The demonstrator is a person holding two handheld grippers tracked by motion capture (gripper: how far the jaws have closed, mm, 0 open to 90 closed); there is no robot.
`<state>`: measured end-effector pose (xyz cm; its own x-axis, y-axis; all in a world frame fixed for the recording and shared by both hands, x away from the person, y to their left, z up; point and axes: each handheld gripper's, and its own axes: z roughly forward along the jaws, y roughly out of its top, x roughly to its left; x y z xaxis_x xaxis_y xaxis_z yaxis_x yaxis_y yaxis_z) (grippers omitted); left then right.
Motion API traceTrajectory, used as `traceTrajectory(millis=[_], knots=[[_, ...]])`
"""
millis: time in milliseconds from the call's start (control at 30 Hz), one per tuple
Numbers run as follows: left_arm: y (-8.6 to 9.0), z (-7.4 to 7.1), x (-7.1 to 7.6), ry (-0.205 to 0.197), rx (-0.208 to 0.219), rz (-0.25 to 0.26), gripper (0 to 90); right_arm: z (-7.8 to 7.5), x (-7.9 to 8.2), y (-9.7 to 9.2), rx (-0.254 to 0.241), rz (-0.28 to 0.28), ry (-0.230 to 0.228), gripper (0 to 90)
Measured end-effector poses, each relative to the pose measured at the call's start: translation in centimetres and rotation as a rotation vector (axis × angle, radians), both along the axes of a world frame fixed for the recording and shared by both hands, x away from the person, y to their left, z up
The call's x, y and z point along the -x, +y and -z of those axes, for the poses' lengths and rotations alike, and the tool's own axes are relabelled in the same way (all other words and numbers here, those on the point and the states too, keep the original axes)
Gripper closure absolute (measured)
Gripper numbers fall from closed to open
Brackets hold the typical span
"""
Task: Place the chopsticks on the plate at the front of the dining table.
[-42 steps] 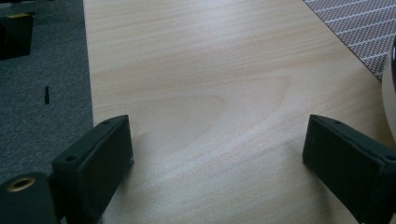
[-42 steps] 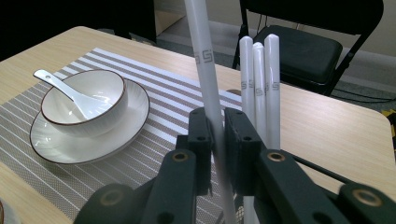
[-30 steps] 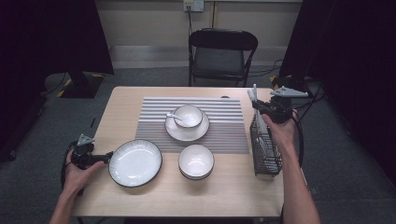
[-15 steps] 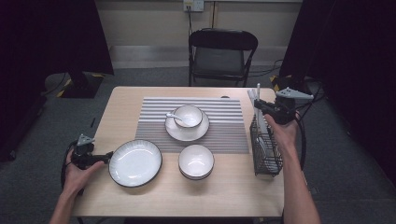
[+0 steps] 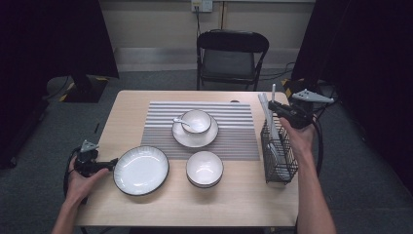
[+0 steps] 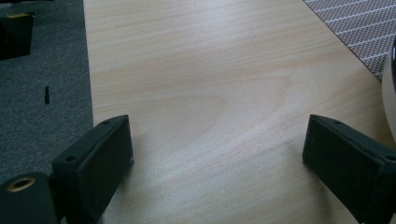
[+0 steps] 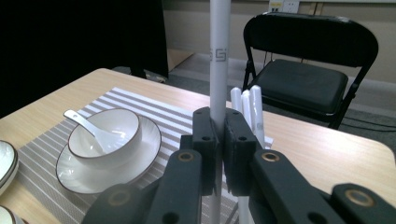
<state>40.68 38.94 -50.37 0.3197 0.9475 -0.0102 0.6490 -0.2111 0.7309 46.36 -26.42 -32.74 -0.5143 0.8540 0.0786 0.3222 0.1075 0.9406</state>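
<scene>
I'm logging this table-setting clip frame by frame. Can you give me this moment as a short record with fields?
right gripper: fingers shut on a white chopstick, above the wire basket
left gripper: fingers open, nothing between them, beside the plate
placemat: bowl with spoon on a saucer
front bowl: empty

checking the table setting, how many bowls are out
2. One bowl sits on a saucer on the striped mat, with a spoon in it. The other bowl stands on bare wood nearer the person, beside the plate.
</scene>
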Motion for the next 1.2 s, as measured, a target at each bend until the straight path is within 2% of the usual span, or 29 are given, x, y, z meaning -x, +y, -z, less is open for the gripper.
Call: traceTrajectory(millis=[567, 967, 1200], knots=[[0.0, 0.0, 0.0, 0.000, 0.000, 0.000, 7.9, -2.0, 0.2, 0.1, -0.018, -0.009, -0.036, 85.1], [0.0, 0.0, 0.0, 0.000, 0.001, 0.000, 7.9, -3.3, 0.4, 0.4, -0.006, -0.010, -0.057, 85.1], [0.0, 0.0, 0.0, -0.001, -0.001, -0.001, 7.9, -3.5, 0.4, 0.6, -0.005, -0.013, -0.064, 85.1]])
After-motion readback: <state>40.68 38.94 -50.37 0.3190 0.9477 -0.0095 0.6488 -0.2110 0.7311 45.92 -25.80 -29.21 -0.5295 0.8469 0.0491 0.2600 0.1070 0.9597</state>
